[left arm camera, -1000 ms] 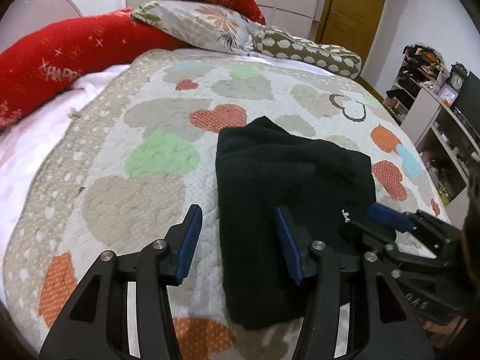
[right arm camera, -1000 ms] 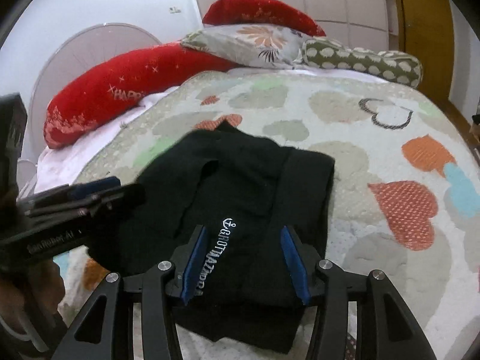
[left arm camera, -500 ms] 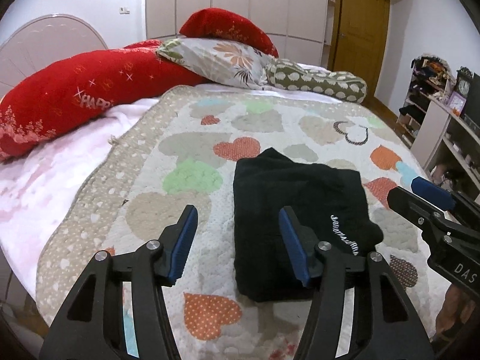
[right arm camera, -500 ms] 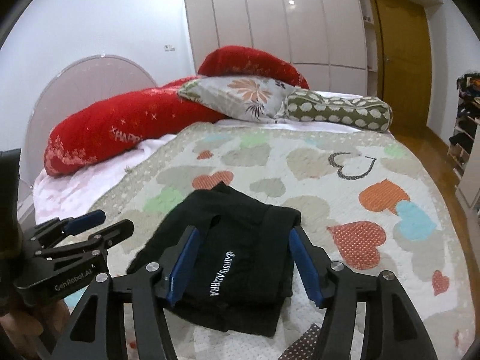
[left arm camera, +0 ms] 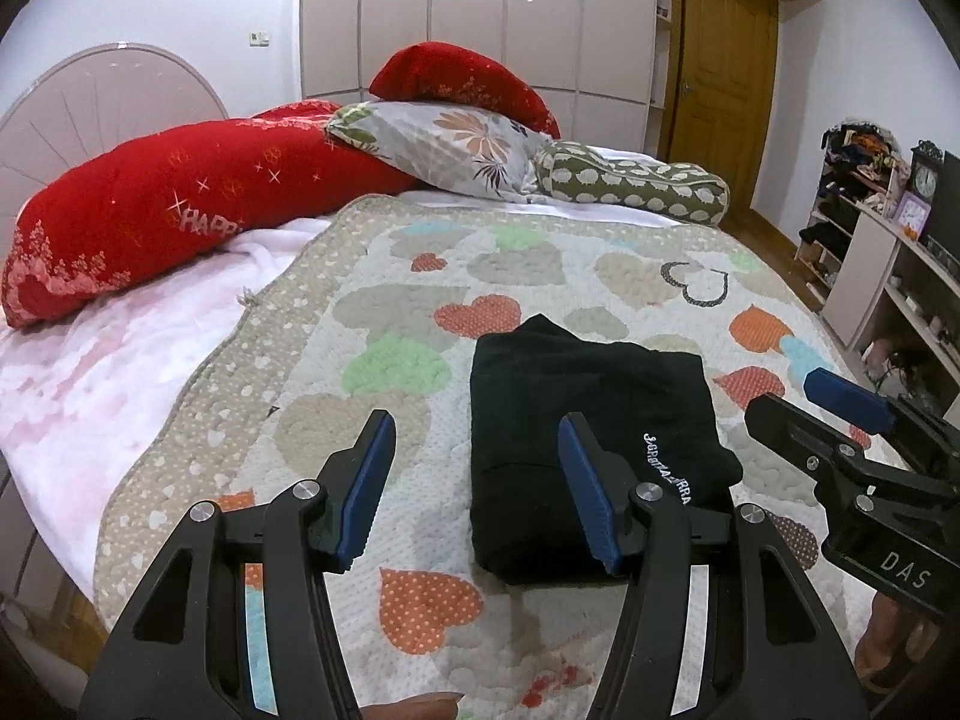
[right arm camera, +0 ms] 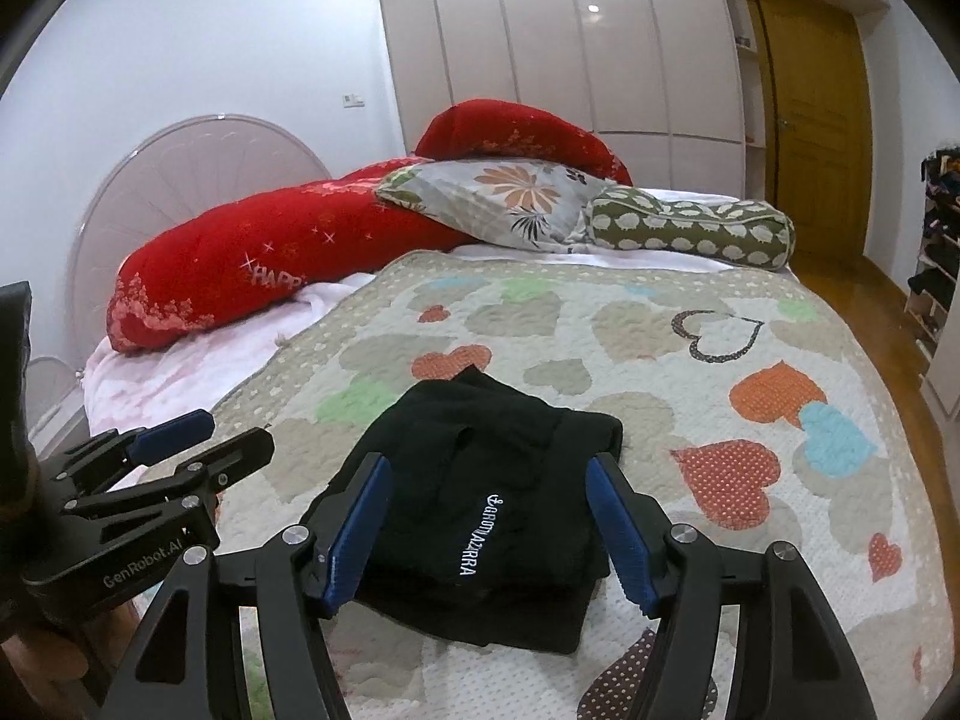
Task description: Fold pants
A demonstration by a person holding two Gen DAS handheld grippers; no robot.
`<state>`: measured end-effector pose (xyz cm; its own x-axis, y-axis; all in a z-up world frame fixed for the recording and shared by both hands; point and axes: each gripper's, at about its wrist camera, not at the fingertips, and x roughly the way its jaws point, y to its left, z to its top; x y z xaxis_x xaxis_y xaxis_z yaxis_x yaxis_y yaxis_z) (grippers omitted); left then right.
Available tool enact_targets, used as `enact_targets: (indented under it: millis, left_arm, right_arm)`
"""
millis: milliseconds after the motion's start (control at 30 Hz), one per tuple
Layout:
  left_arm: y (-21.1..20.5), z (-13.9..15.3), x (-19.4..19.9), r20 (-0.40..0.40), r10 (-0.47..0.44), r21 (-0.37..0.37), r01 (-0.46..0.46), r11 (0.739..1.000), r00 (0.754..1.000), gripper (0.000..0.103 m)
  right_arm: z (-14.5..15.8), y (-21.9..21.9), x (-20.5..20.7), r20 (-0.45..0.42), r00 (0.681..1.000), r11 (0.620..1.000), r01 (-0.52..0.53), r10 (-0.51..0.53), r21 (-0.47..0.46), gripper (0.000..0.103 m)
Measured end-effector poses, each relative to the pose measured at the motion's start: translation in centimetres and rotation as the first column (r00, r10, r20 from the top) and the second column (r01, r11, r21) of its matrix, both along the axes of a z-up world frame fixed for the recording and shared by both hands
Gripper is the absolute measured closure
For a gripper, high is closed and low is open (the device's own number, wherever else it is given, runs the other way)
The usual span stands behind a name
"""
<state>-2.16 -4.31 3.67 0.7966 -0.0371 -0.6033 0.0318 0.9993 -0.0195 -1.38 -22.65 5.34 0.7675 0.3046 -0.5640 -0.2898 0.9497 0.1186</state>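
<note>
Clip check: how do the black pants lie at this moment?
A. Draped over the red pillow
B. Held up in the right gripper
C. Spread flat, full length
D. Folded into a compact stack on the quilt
D: the black pants sit as a layered stack on the quilt, with both grippers open and apart from them.

**Bedroom surroundings: bed, bedding and furniture**

A quilt [left arm camera: 516,276] printed with hearts in orange, green, grey and blue covers the bed; a pink-white sheet [left arm camera: 90,360] shows along its left edge. At the head lie 2 red cushions: a long one [left arm camera: 180,210] lettered "HAPP" and a second [left arm camera: 462,81] behind a floral pillow [left arm camera: 450,144]. A green bolster [left arm camera: 636,189] with white shapes lies just beside the pillow. A rounded headboard [left arm camera: 90,96] stands at left. Pale wardrobe doors [right arm camera: 570,54] and a wooden door [right arm camera: 816,120] line the far wall. Open shelves [left arm camera: 888,276] with a clock [left arm camera: 927,180] stand at right.
</note>
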Motion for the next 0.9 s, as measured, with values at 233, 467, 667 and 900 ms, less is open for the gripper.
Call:
enact_targets:
  millis: [233, 467, 667, 900]
  left_arm:
    - [-0.3, 0.3, -0.4, 0.018, -0.003, 0.016, 0.002, 1.0, 1.0, 0.046]
    - [-0.2, 0.3, -0.5, 0.016, 0.003, 0.012, -0.004, 1.0, 1.0, 0.046]
    - [0.0, 0.1, -0.2, 0.009, 0.003, 0.009, -0.003, 1.0, 1.0, 0.046]
    - [0.0, -0.2, -0.1, 0.005, 0.006, 0.002, -0.006, 1.0, 1.0, 0.046]
  right_arm:
    - [-0.2, -0.1, -0.1, -0.012, 1.0, 1.0, 0.007, -0.007, 0.008, 0.037]
    - [-0.4, 0.3, 0.1, -0.021, 1.0, 1.0, -0.002, 0.002, 0.004, 0.034]
    - [-0.8, 0.7, 0.3, -0.032, 0.999, 1.0, -0.011, 0.011, 0.003, 0.034]
    - [-1.1, 0.7, 0.6, -0.041, 0.999, 1.0, -0.006, 0.006, -0.003, 0.034]
